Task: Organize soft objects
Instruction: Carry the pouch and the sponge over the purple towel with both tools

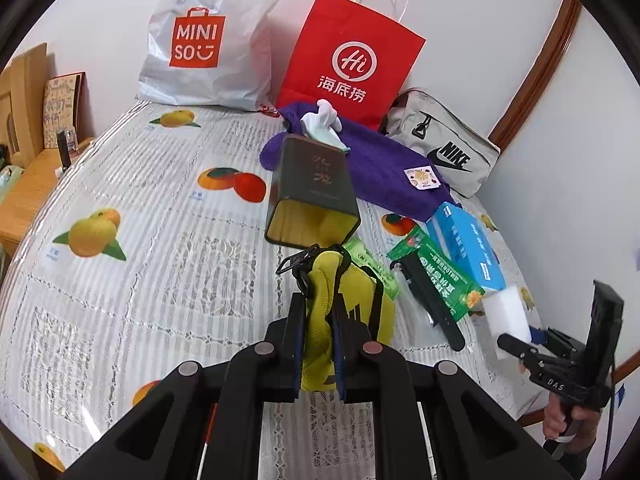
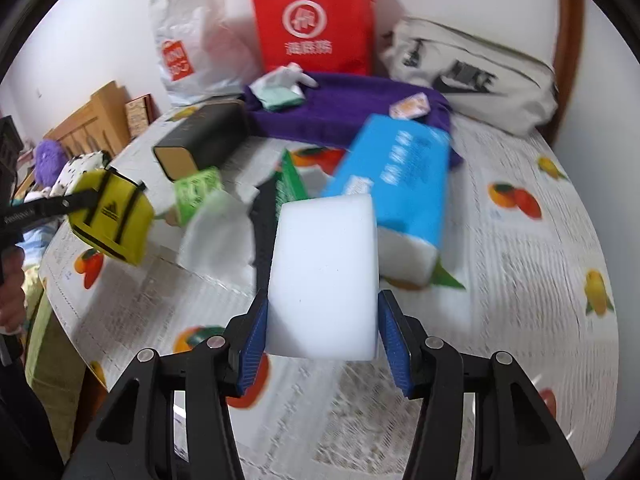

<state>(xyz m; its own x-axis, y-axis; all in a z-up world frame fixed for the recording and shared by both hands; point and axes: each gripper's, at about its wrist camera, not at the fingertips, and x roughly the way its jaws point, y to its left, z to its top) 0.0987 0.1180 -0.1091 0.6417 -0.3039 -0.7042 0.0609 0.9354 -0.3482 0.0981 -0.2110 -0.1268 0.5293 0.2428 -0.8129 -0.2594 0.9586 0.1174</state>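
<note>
My left gripper [image 1: 318, 344] is shut on a small yellow pouch with black straps [image 1: 320, 292], held above the table; the pouch also shows in the right wrist view [image 2: 114, 216]. My right gripper [image 2: 322, 340] is shut on a white sponge block [image 2: 324, 272], lifted over the table; the sponge also shows in the left wrist view [image 1: 506, 318]. A purple towel [image 1: 376, 164] lies at the back with a white-and-mint glove [image 1: 324, 128] on it. A dark tin box [image 1: 312, 192] lies on its side, open end toward me.
A blue tissue pack [image 2: 396, 176], a green box [image 1: 440, 276] and a black strip [image 1: 432, 308] lie on the fruit-print tablecloth [image 1: 140, 240]. A white Miniso bag [image 1: 200, 36], a red paper bag [image 1: 348, 60] and a grey Nike bag [image 1: 448, 148] stand against the wall.
</note>
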